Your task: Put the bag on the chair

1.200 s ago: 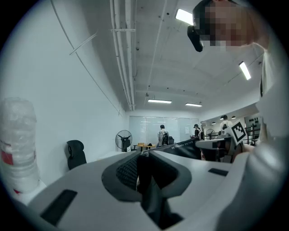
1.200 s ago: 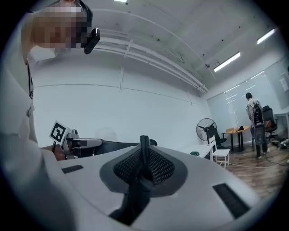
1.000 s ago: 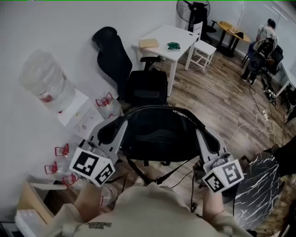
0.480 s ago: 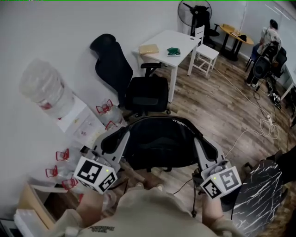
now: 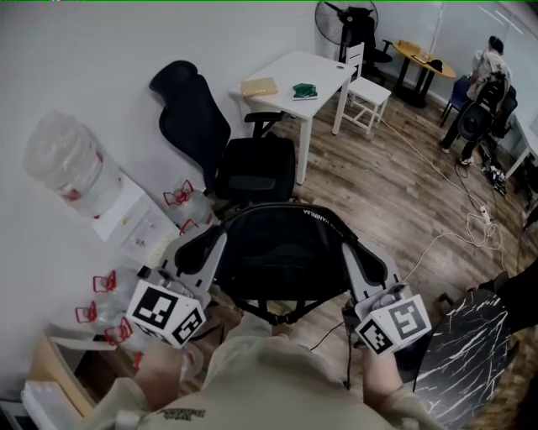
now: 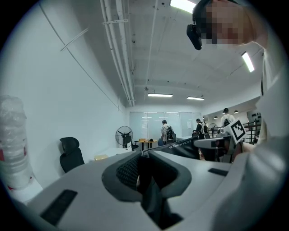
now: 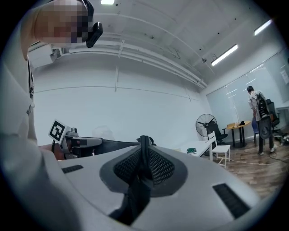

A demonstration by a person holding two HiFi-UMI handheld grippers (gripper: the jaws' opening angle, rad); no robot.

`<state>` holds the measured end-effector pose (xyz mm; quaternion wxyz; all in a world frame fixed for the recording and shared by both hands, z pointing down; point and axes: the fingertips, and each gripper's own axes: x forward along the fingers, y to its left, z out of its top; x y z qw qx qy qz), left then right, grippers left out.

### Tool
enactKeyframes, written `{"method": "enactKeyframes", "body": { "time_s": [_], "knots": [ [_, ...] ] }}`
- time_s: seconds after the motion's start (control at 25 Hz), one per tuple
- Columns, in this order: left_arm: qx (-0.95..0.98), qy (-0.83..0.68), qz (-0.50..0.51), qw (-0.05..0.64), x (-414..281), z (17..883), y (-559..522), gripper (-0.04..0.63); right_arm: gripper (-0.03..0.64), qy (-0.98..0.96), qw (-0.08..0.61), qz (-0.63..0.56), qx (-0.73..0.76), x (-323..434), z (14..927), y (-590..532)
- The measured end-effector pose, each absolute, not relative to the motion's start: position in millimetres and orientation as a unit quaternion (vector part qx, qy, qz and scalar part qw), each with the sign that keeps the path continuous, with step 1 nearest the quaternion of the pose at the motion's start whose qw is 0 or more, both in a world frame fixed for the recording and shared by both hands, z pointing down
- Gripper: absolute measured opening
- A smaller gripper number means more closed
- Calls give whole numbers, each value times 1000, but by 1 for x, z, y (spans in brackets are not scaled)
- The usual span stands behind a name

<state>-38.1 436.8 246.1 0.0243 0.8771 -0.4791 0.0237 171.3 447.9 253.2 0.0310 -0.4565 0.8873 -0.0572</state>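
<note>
Looking down through the head view, I see the bag (image 5: 282, 252) hanging in the air between my two tools, just ahead of my chest. The left gripper (image 5: 204, 243) has it at its 9 o'clock edge and the right gripper (image 5: 363, 256) at its 3 o'clock edge, so the black fabric is stretched wide between them.

In the left gripper view the jaws stand narrow, their ribbed pads pinching a thin black edge of the bag. The right gripper view shows the same: jaws nearly together, a black strip of the bag clamped between the pads.

The office chair (image 5: 252, 172) stands at 12 o'clock from the bag, its seat bare and its high backrest leaning off toward 11 o'clock. The bag is near the chair but apart from it, and it covers the chair's base from my angle.

At 1 o'clock from the chair stands a white table (image 5: 324, 71), with a white chair (image 5: 367, 88) just beside it. A big water bottle (image 5: 63, 159) stands against the wall at 9 o'clock. A fan (image 5: 334, 17) is at the far wall, at 12 o'clock. A person (image 5: 487, 59) stands well away at 2 o'clock.
</note>
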Motion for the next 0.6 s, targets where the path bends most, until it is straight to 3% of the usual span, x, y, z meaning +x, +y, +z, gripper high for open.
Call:
{"method": "enactKeyframes", "body": {
  "time_s": [0.6],
  "knots": [
    [884, -464, 30, 44, -34, 267, 381, 64, 60, 876, 27, -69, -477, 174, 276, 391]
  ]
}}
